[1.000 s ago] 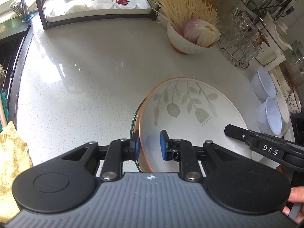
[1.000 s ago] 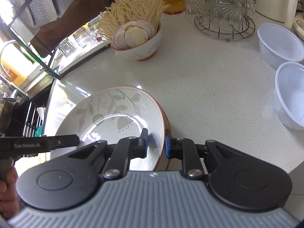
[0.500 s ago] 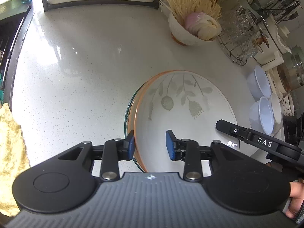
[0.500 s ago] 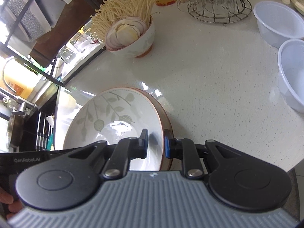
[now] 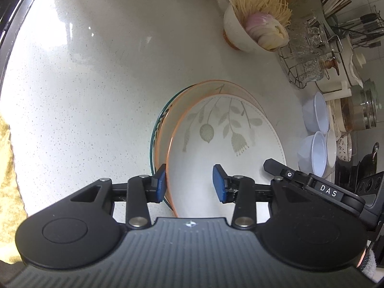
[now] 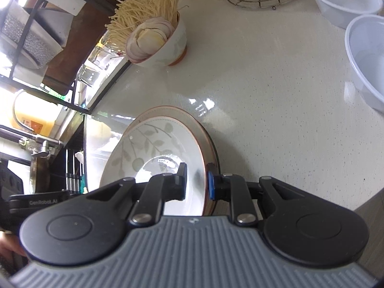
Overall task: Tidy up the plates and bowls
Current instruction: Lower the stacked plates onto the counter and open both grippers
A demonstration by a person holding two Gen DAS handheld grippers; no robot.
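The leaf-patterned plate (image 5: 223,144) sits on top of a small stack: under it an orange-rimmed plate (image 5: 165,129) shows as a crescent, and under that a dark green-rimmed dish (image 5: 153,132) peeks out. The stack rests on the white speckled tabletop (image 5: 96,84), on the near side of the bowl of noodles and sliced onion (image 6: 158,40), which serves here as the landmark.

The right gripper (image 6: 196,182) is clamped on the rim of the leaf-patterned plate, one pad inside the dish and one outside; this looks like a steadying hold, keeping the plate from sliding while it settles onto the stack. The left gripper (image 5: 189,184) is opening, its blue pads (image 5: 160,185) standing clear either side of the plate's opposite rim, so the rim lies between the jaws but is not pressed. My reading is that the plate is being let go on that side because it already rests nested.

Two clear plastic bowls (image 6: 364,36) wait to the right of the noodle bowl, probably the next things to gather.
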